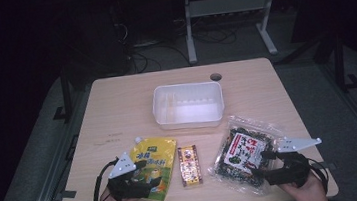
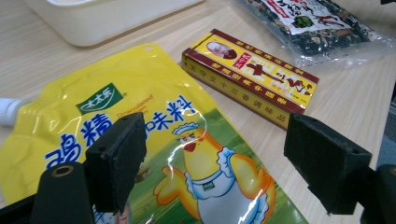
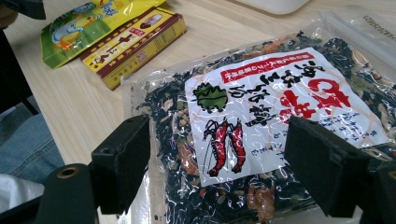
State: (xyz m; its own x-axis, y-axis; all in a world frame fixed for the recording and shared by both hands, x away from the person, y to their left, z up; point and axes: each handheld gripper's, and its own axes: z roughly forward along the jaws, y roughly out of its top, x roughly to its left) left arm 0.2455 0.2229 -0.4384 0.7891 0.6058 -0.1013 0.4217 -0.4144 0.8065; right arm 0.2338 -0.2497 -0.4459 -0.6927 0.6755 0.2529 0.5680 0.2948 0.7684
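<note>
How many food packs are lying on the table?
3: a yellow pouch at the left, a small box in the middle, a seaweed bag at the right. None seems hidden.

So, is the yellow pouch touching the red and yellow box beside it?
Apart. The left gripper view shows a strip of bare table between the yellow pouch and the box.

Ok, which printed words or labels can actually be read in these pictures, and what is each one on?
Yellow pouch: large blue "鸡精" and "味料"; the green logo's text and the small line under it are too small to read.
Box: large "十三" on the yellow top; its other rows are too blurred.
Clear bag: white label with red and black lettering, seen upside down and creased, not readable.
Tub: no text.
</note>
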